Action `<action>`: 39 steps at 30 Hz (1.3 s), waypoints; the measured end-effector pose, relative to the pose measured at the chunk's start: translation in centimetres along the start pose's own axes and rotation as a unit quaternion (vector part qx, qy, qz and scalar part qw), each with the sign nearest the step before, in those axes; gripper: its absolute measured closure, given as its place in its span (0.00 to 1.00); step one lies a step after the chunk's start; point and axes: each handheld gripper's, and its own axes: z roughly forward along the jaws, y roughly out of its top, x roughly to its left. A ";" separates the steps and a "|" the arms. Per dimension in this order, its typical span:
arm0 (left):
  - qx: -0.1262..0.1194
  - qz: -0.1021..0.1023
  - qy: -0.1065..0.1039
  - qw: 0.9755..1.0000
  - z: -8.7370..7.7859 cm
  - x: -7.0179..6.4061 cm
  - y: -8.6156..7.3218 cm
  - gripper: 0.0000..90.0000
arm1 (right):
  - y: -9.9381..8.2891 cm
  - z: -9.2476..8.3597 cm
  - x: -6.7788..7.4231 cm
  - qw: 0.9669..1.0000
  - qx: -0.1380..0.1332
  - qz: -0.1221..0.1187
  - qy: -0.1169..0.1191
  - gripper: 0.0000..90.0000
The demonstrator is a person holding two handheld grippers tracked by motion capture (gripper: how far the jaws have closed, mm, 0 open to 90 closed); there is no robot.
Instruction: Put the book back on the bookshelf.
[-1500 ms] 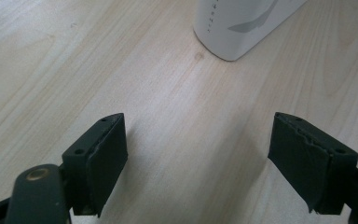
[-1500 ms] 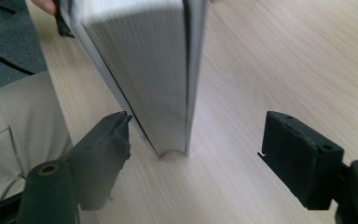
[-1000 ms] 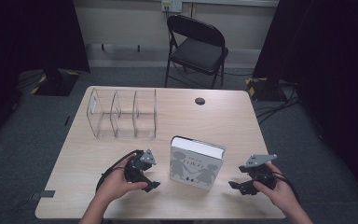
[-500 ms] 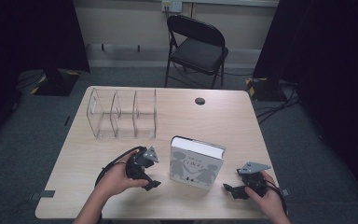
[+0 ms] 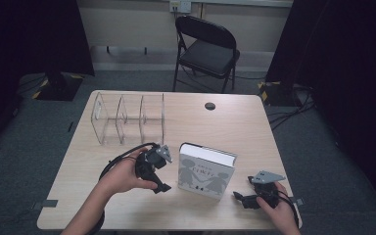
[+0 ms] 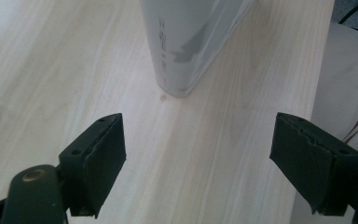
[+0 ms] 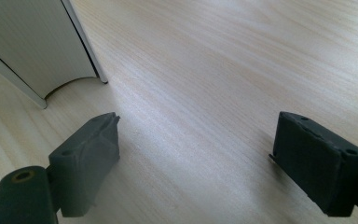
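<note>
A white book (image 5: 206,171) with grey figures on its cover stands upright near the table's front middle. My left gripper (image 5: 160,178) hangs just left of it in a hand, pointing at it, jaws open and empty. In the left gripper view the book's spine (image 6: 182,46) rises ahead of the open left gripper (image 6: 198,140). My right gripper (image 5: 240,198) sits low by the front right edge, pointing left toward the book. Its jaws have just been opening and nothing is between them. The right gripper view shows the book's page edge (image 7: 37,46) ahead and left of the right gripper (image 7: 196,135).
A clear divided organizer (image 5: 127,117) stands at the back left of the wooden table (image 5: 235,127). A small black round cap (image 5: 209,105) sits near the back edge. A folding chair (image 5: 208,49) stands behind the table. A trouser leg (image 6: 349,70) lies past the table's edge.
The left hand has lifted its gripper a little beside the book. The right hand has sunk toward the table near the front edge, and its jaws stand wider.
</note>
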 end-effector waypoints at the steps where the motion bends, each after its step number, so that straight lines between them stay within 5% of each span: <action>1: -0.002 -0.001 0.003 1.000 -0.3 0.0 0.3 0.19 | 0.0 0.0 0.0 1.000 0.000 0.000 0.000 0.15; 12: -0.007 0.024 0.004 1.000 -2.7 0.2 3.5 0.20 | 0.0 0.0 0.0 1.000 0.000 0.000 -0.001 0.15; 22: -0.023 0.055 -0.028 0.998 -3.8 0.4 6.7 0.21 | 0.0 0.0 0.0 1.000 -0.001 -0.001 0.002 0.15; 32: -0.038 0.080 -0.029 0.996 -3.6 0.3 8.5 0.25 | 0.0 0.0 -0.1 1.000 -0.001 -0.001 0.003 0.16; 39: -0.023 0.101 -0.032 0.994 -2.7 0.1 9.4 0.29 | 0.0 0.0 -0.1 1.000 -0.002 0.000 0.005 0.16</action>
